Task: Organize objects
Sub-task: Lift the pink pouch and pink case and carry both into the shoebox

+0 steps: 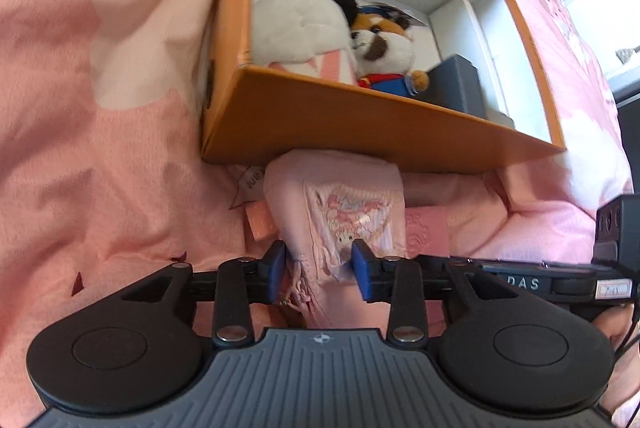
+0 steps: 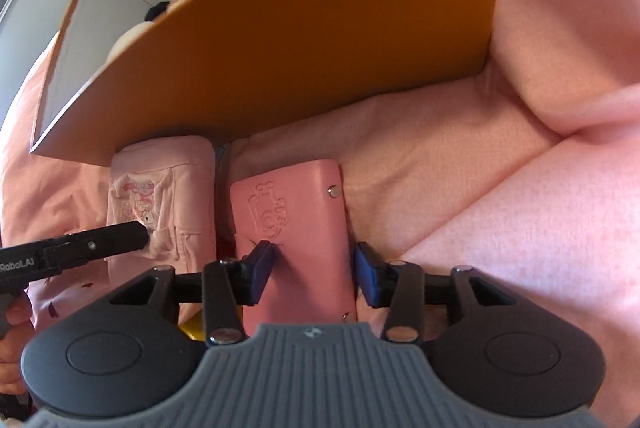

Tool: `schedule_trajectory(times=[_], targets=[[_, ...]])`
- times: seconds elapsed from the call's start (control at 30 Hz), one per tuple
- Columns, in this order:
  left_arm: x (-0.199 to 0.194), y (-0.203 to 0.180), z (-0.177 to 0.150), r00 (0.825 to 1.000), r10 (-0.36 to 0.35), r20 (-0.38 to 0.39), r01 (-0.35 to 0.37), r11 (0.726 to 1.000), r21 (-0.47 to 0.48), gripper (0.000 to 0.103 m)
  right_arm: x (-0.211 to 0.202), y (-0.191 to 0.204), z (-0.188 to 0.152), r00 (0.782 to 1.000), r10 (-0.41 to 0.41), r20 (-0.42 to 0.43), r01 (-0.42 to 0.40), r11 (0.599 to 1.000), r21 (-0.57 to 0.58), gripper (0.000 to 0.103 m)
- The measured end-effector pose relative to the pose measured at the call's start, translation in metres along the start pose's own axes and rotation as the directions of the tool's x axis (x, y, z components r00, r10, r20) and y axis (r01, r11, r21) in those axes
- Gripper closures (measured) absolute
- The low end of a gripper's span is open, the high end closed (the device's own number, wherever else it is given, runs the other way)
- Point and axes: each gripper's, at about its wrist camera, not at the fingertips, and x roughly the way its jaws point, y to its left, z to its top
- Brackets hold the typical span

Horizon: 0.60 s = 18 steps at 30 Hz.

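An orange box point(image 1: 340, 120) with a white inside stands on the pink bedding. It holds a white plush point(image 1: 296, 24), a fox plush point(image 1: 384, 52) and a grey box point(image 1: 456, 84). My left gripper point(image 1: 319, 270) is shut on a pink fabric pouch point(image 1: 340, 204) with a cartoon print, just in front of the box. In the right wrist view, my right gripper point(image 2: 314, 274) straddles a pink wallet point(image 2: 296, 224) with snap buttons; its pads sit at the wallet's sides, the right pad slightly apart. The pouch point(image 2: 164, 188) lies left of the wallet.
Pink bedding point(image 1: 100, 108) with white patches surrounds everything and rises in folds at the right point(image 2: 560, 68). A yellow object point(image 2: 192, 328) peeks out below the wallet. The orange box wall point(image 2: 300, 40) stands close ahead of both grippers.
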Motion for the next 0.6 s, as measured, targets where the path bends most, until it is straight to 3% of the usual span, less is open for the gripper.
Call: schedule_trajectory(times=[0.2, 0.27, 0.37, 0.6], targets=[[0.005, 0.001, 0.0, 0.999, 0.029, 0.023, -0.029, 1.0, -0.013, 0.059, 0.008, -0.012, 0.006, 0.998, 0.064, -0.008, -0.063, 0.996, 0.058, 0.053], [0.005, 0.001, 0.0, 0.999, 0.025, 0.025, -0.025, 1.0, -0.013, 0.064, 0.008, -0.012, 0.005, 0.998, 0.067, -0.006, -0.066, 0.996, 0.056, 0.054], [0.002, 0.001, 0.0, 0.999, 0.024, 0.039, -0.024, 1.0, -0.012, 0.075, 0.004, -0.004, 0.003, 0.998, 0.056, 0.005, -0.056, 0.998, 0.021, 0.062], [-0.013, -0.016, -0.001, 0.995, 0.066, 0.075, -0.072, 0.994, 0.087, 0.081, -0.027, 0.024, -0.007, 0.998, 0.045, 0.048, -0.042, 0.997, -0.062, 0.082]])
